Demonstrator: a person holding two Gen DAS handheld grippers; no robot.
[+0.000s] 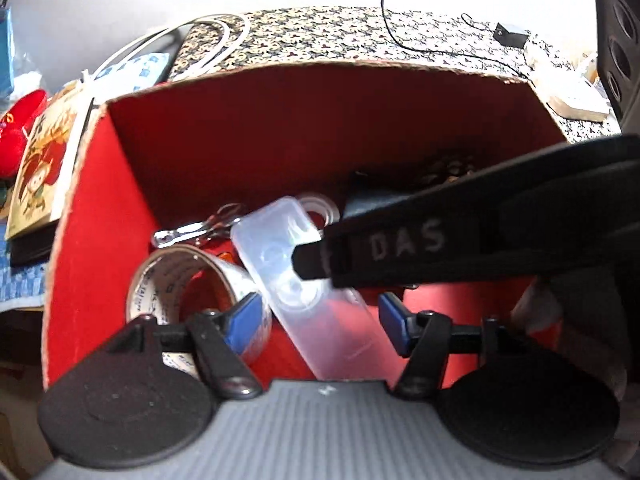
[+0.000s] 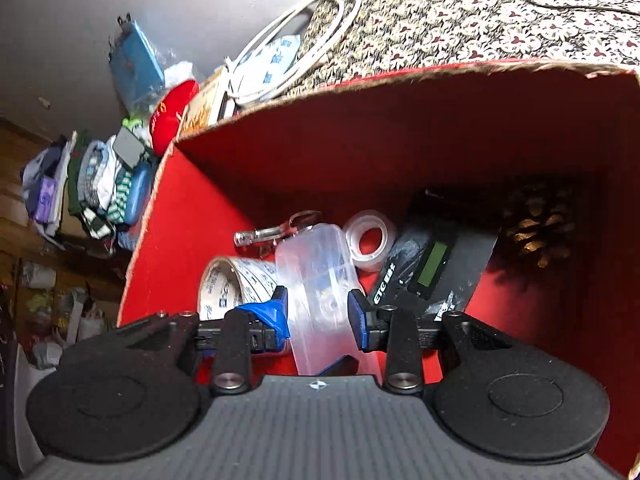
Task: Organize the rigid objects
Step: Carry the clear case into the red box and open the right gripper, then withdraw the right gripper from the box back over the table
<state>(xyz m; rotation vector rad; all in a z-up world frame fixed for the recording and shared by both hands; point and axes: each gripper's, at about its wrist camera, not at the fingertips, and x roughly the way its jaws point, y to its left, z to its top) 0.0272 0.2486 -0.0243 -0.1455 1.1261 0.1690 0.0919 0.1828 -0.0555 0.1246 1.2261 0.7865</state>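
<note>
Right tongs (image 2: 318, 314) down inside the red box (image 2: 248, 184), blue pads (image 2: 276, 312) pressed on both sides of a clear plastic case (image 2: 320, 280), clamped on it. Case tilted, far end up toward the back wall, near end low between the fingers. In the left view, the same clear case (image 1: 292, 264) under the black arm of the right tongs (image 1: 312, 266), printed "DAS".

Left tongs (image 1: 318, 318) apart, nothing between the blue pads (image 1: 394, 322), hovering over the near end of the case inside the box (image 1: 96, 216).

Just left of the case, a wide roll of printed tape (image 2: 232, 284) on its edge, touching the left pad. Behind the case, a clear clip with a ring (image 2: 272, 232), then a small roll of clear tape (image 2: 370, 244) to the right. Further right, a black card reader with a green screen (image 2: 434, 266), leaning. Far right corner, a pine cone (image 2: 540, 228) in shadow.

Outside the box: patterned cloth (image 2: 480, 16) behind, a white cable (image 2: 304, 36) looped at the rim, a red cushion (image 2: 172, 120), a blue packet (image 2: 136, 64), folded clothes (image 2: 100, 184) piled at the left. In the left view, a picture book (image 1: 44, 160) beside the left wall of the box and a thin black wire (image 1: 432, 52) across the cloth.
</note>
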